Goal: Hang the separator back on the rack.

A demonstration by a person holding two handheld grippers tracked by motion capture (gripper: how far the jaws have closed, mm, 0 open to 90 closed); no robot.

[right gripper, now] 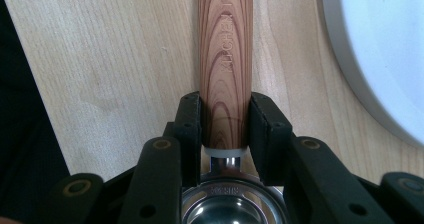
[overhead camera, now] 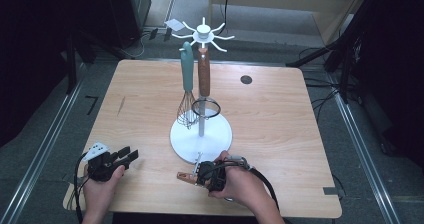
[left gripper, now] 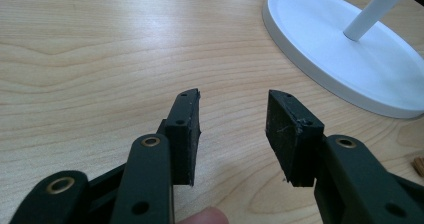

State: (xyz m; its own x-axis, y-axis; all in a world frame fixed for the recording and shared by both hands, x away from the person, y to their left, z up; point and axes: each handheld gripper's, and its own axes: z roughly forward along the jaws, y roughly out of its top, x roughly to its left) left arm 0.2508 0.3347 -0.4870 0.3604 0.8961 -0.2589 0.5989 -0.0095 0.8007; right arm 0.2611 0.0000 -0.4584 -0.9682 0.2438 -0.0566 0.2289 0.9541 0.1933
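One white utensil stand (overhead camera: pixel 201 140) stood mid-table on the wooden table (overhead camera: pixel 280 129), its round base just ahead of the person's hands. Two utensils hung from its spoked top: one whisk with a teal handle (overhead camera: pixel 187 79) and one wood-handled strainer (overhead camera: pixel 204 79), side by side against the pole.

A third utensil, a wood-handled metal scoop (right gripper: pixel 226 64), lay flat on the table just beside the near edge of the stand's base. The right gripper (right gripper: pixel 226 129) had its two jaws against either side of the wooden handle where it met the metal neck, pads touching the wood. In the high view the handle (overhead camera: pixel 186 176) stuck out leftward from that gripper (overhead camera: pixel 210 175).

The left gripper (left gripper: pixel 232 134) rested near the table's front left, jaws partly apart with nothing between them, only bare tabletop beneath.
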